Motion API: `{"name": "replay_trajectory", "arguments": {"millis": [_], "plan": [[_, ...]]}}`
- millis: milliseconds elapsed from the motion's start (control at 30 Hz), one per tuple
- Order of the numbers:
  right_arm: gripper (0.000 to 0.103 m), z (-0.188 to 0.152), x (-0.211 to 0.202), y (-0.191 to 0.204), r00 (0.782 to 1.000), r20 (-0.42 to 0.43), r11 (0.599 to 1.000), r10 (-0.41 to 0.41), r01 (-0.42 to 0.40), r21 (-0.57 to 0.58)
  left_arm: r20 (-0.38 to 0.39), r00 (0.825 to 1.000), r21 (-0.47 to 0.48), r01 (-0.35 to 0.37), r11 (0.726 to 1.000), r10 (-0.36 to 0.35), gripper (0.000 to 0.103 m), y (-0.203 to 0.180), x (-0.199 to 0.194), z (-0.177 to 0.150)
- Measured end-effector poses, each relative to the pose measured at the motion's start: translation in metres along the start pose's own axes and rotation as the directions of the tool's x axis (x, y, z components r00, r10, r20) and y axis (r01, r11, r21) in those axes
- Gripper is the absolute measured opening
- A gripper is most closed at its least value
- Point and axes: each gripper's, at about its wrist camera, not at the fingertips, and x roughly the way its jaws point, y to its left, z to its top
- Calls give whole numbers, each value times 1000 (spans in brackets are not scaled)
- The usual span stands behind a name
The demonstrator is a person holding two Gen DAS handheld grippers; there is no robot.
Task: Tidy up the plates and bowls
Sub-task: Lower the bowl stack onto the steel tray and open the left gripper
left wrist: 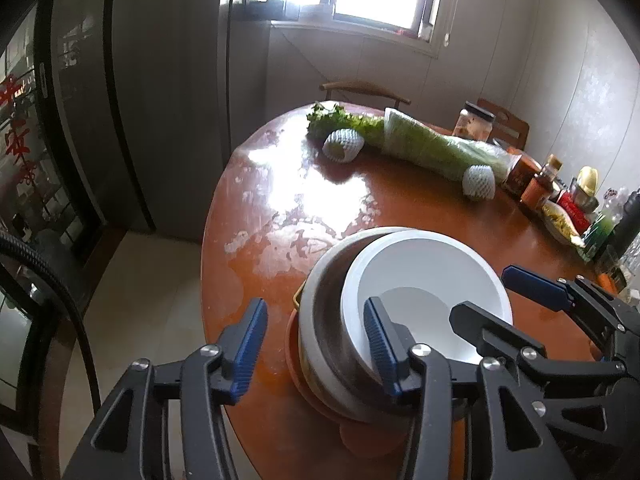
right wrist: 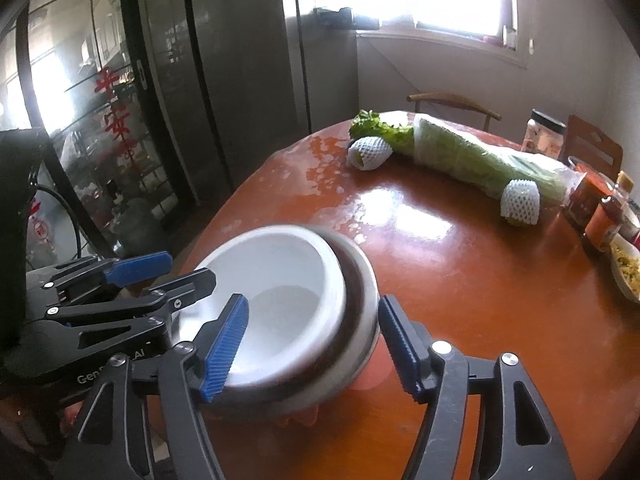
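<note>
Left wrist view: my left gripper (left wrist: 316,344) straddles the stack's rim, jaws released; the white bowl (left wrist: 424,292) is already nested in the steel bowl (left wrist: 320,320) on the bench (left wrist: 420,208). Right wrist view — my right gripper (right wrist: 316,344) likewise spread, gripping nothing; only letting go seems left

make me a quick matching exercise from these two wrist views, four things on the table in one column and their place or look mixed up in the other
Things:
1. white bowl
2. metal bowl
3. wrapped cabbage
4. clear jar with black lid

Descriptions:
A. lying long across the far side of the table
B. standing upright at the far edge, by a chair
C. nested on top, tilted inside another bowl
D. holding the white one, sitting on orange dishes

Pairs: 1-C, 2-D, 3-A, 4-B
</note>
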Motion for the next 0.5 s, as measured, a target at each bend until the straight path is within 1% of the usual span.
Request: {"name": "replay_trajectory", "arguments": {"millis": [100,200,300,367,433,500], "plan": [[74,2,-8,0,1000,17,1000,4,-4,3,16,1000,0,0,1000,0,53,-1,-8,0],[75,1,-17,1,999,33,1000,-1,1,-4,33,999,4,-12,1000,12,54,-4,-16,-1],[75,-2,-27,2,999,49,1000,-13,13,-10,54,998,5,-24,1000,24,59,-7,-27,-7],[76,-6,-35,2,998,58,1000,-16,17,-15,79,996,7,-50,999,49,62,-10,-37,-13],[77,-12,-45,3,997,68,999,-25,27,-23,95,994,3,-59,998,59,65,-12,-46,-18],[77,-18,-54,3,996,75,999,-38,41,-31,110,991,5,-74,997,73,66,-14,-56,-27]]}}
